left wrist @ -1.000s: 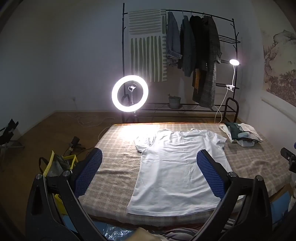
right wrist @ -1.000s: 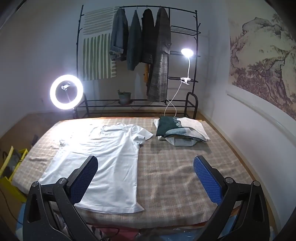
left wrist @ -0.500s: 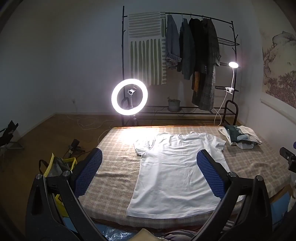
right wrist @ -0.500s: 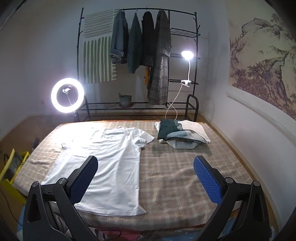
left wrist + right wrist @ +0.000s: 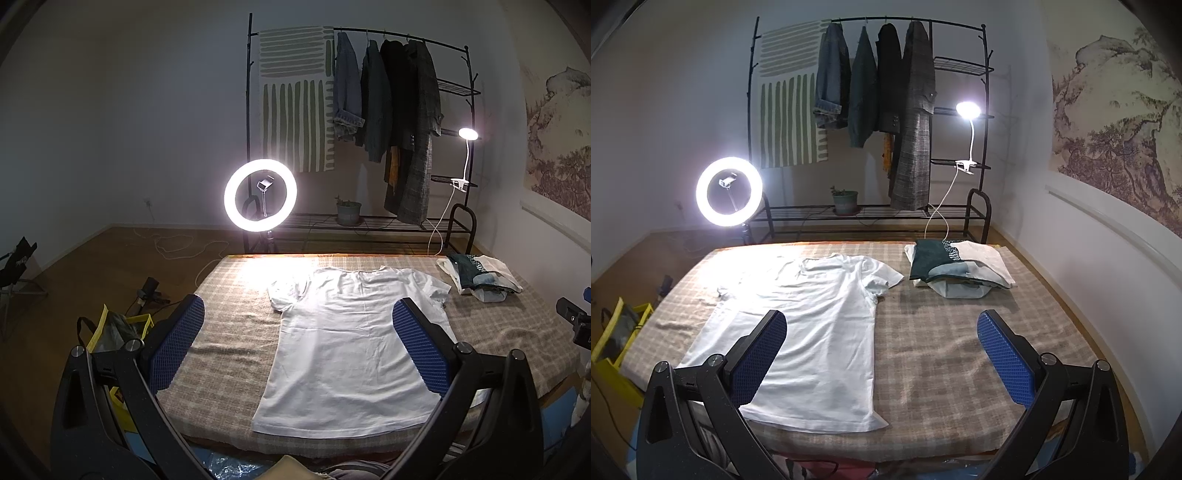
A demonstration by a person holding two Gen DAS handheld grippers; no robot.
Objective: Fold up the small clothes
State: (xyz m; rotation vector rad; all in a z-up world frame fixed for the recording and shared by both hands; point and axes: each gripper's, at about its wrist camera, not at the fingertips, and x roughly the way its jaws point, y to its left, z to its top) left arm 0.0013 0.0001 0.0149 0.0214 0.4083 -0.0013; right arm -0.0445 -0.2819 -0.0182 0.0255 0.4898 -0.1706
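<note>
A white T-shirt (image 5: pixel 351 343) (image 5: pixel 816 328) lies flat and face down on the plaid-covered bed (image 5: pixel 236 325) (image 5: pixel 942 350), collar toward the far edge. My left gripper (image 5: pixel 297 347) hovers open above the near part of the bed, its blue pads spread wide over the shirt's left side. My right gripper (image 5: pixel 882 354) is also open, held above the shirt's right hem edge and touching nothing. A stack of folded clothes (image 5: pixel 480 277) (image 5: pixel 956 267) sits at the far right of the bed.
A lit ring light (image 5: pixel 260 199) (image 5: pixel 729 195) stands beyond the bed's far left corner. A black clothes rack (image 5: pixel 369 129) (image 5: pixel 871 110) with hanging coats and a clip lamp (image 5: pixel 967 110) lines the back wall. A yellow bag (image 5: pixel 114 328) sits on the floor at left.
Both grippers have risen and tilted up a little, so the bed and shirt sit lower in both views. Nothing on the bed has moved and both grippers stay open.
</note>
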